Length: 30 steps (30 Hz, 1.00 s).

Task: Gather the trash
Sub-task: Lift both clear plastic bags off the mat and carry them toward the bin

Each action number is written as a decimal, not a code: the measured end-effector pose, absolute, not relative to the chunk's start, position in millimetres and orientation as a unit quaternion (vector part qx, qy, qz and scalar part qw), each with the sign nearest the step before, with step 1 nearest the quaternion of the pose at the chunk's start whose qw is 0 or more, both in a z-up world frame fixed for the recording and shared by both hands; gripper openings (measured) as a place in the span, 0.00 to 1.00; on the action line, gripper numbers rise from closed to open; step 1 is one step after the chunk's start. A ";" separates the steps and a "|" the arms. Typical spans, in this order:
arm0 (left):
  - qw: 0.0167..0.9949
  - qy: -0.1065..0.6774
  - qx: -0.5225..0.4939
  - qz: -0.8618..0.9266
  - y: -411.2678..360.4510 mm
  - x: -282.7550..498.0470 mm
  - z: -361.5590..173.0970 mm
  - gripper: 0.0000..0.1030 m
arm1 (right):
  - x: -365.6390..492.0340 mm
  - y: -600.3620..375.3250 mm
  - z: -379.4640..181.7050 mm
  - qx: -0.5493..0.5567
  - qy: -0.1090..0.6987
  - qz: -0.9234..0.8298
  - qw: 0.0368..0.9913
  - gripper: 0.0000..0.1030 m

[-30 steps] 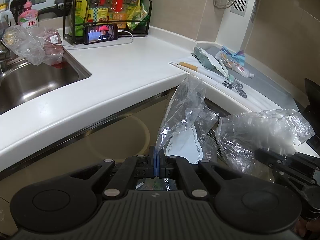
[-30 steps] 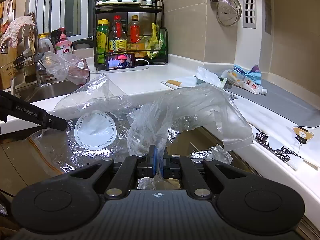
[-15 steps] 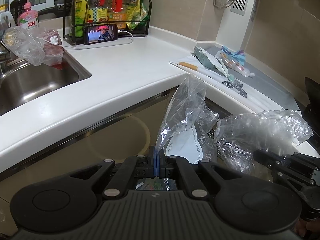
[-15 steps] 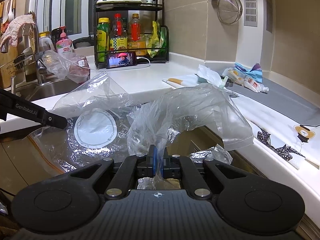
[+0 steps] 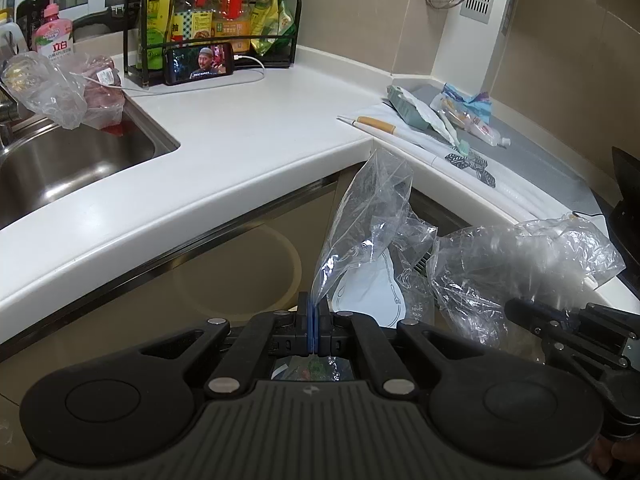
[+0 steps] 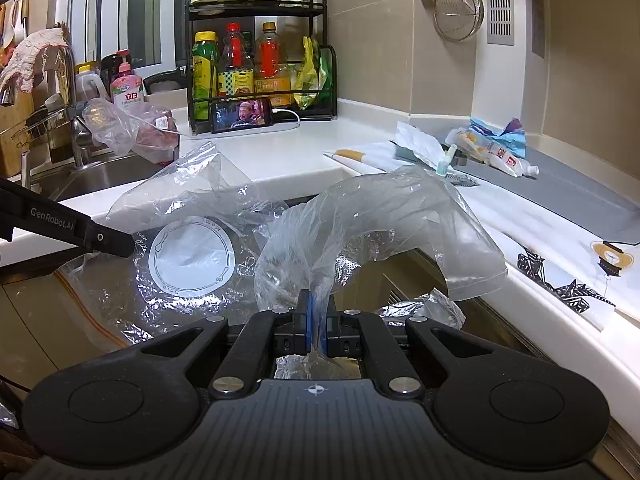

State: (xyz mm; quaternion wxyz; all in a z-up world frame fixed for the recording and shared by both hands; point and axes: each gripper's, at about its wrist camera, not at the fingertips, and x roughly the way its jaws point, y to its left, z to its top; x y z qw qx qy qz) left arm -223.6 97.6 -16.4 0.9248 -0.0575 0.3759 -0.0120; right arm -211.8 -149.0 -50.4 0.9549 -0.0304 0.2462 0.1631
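The left tongs (image 5: 313, 330) are clenched on the edge of a clear plastic bag (image 5: 368, 216). The bag stands up from the tongs, long way up, and its top corner leans a little to the right. It has a white round print on its side, and it hangs in the air in front of the white worktop (image 5: 240, 136), below its edge.

The right tongs (image 6: 316, 322) are clenched on a crumpled clear wrapper (image 6: 384, 220). The wrapper rises from the tongs, then bends over to the right, and its open end points down at the right. It is just right of the bag (image 6: 188, 248), and the two look like they touch.

Far ahead of the tongs, a phone (image 6: 242, 115) leans on a bottle rack (image 6: 260, 56). A sink (image 5: 68, 160) is off to the left.
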 end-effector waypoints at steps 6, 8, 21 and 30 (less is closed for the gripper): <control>0.922 0.384 -0.055 -0.010 94.2 -218.9 -18.7 0.00 | -208.4 -149.4 -52.6 -0.027 0.252 0.164 0.953 0.05; 0.921 0.387 -0.054 -0.009 92.8 -217.3 -19.8 0.00 | -206.5 -150.1 -52.8 -0.025 0.254 0.165 0.953 0.05; 0.914 0.404 -0.044 -0.005 87.9 -209.0 -32.9 0.00 | -195.9 -152.6 -66.0 -0.019 0.277 0.167 0.946 0.05; 0.907 0.419 -0.038 -0.005 83.4 -199.2 -44.9 0.00 | -187.3 -154.6 -77.3 -0.017 0.297 0.167 0.940 0.05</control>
